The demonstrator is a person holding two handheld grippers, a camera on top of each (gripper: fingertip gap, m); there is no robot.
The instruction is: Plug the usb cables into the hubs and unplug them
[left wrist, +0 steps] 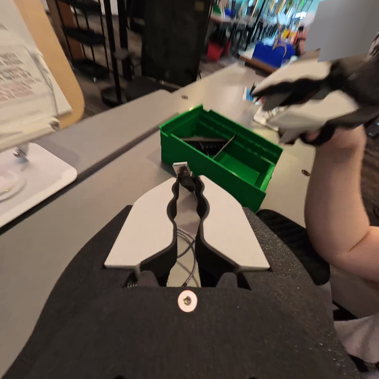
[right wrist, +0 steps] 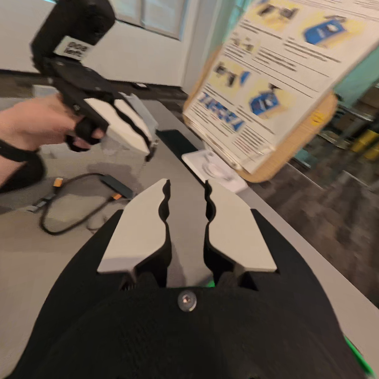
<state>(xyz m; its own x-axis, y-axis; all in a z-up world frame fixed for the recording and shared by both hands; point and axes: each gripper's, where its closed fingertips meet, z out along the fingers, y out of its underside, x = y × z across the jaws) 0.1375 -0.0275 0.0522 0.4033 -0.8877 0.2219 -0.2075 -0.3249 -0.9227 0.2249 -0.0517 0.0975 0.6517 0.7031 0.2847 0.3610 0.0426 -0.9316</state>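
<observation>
My left gripper (left wrist: pixel 187 180) is shut on a black USB plug (left wrist: pixel 181 171); its metal end points up and forward, and its braided cable (left wrist: pixel 191 252) hangs between the fingers to the table. It also shows in the right wrist view (right wrist: pixel 150 152), held above the table. My right gripper (right wrist: pixel 187 184) is open and empty over the grey table; in the left wrist view it shows blurred at the upper right (left wrist: pixel 266 102). A dark hub (right wrist: pixel 117 185) lies on the table with a black cable (right wrist: pixel 61 229) and orange-tipped plugs (right wrist: pixel 117 196) beside it.
A green divided bin (left wrist: pixel 217 178) stands on the grey table (left wrist: pixel 114 135) just past the left gripper, with a dark item inside. A poster board (right wrist: pixel 266 82) on a white base (right wrist: pixel 215 166) stands at the table's far edge. A person's bare arm (left wrist: pixel 336 205) is at right. My hands' fingertips stand some 11 centimeters from each other.
</observation>
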